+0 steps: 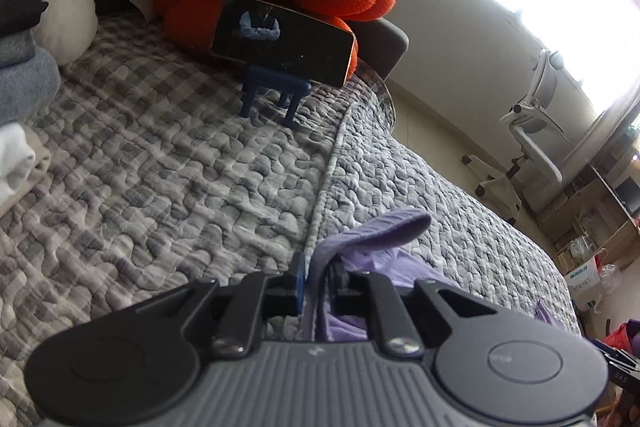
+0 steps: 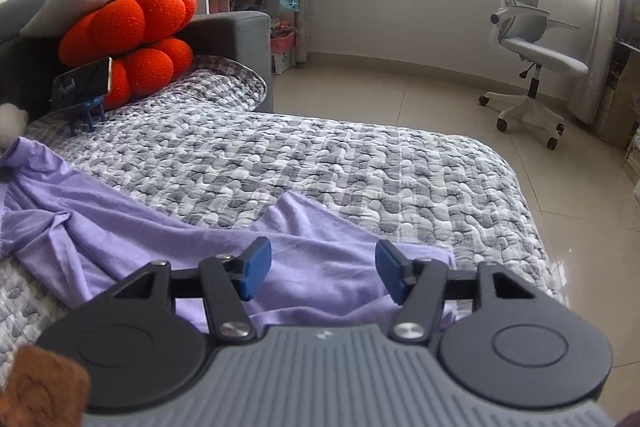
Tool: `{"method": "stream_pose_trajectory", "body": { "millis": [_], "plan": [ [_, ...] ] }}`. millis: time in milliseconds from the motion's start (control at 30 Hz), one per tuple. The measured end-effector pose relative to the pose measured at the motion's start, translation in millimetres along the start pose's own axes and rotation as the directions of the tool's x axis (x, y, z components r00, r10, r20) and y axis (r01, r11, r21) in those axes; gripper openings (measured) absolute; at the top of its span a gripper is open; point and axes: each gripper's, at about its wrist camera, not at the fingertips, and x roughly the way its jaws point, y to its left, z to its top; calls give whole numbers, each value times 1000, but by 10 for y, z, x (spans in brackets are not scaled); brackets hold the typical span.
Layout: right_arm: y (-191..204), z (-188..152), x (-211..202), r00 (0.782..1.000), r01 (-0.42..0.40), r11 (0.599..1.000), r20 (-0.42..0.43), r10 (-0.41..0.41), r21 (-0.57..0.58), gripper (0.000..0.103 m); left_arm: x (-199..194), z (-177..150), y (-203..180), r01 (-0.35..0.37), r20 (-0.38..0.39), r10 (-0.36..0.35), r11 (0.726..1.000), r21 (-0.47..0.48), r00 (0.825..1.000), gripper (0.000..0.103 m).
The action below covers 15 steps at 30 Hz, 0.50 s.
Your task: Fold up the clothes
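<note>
Left hand-held gripper (image 1: 318,287) barely pinches the purple shirt (image 2: 168,227); right hand-held gripper (image 2: 324,273) gapes wide, so the fabric might slip onto the bed (image 2: 320,155).

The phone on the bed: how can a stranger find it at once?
Look at the grey checked quilt on the bed, then at the orange cushions by the headboard. The phone leans against them on a small blue stand, the only dark, glossy slab there.
</note>
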Motion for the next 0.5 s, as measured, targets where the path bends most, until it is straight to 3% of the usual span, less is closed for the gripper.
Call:
{"method": "stream_pose_trajectory", "body": {
  "millis": [67, 200, 267, 500],
  "plan": [
    [-76, 75, 102, 1000, 14, 1000, -18, -14, -3, 62, 50, 20, -7, 2, -3, -2, 1000, 6, 1000, 45],
    [-222, 241, 302, 999, 29, 1000, -39, -29, -3, 62, 186, 81, -84, -12, -21, 13, 998, 56, 1000, 50],
    [-296, 298, 398, 998, 15, 1000, -60, -14, 6, 62, 277, 99, -114, -7, -42, 11, 997, 81, 999, 63],
    [-238, 354, 747, 984, -86, 989, -165, 65, -123, 62, 595, 77, -151, -17, -115, 30, 994, 109, 993, 64]
  ]
}}
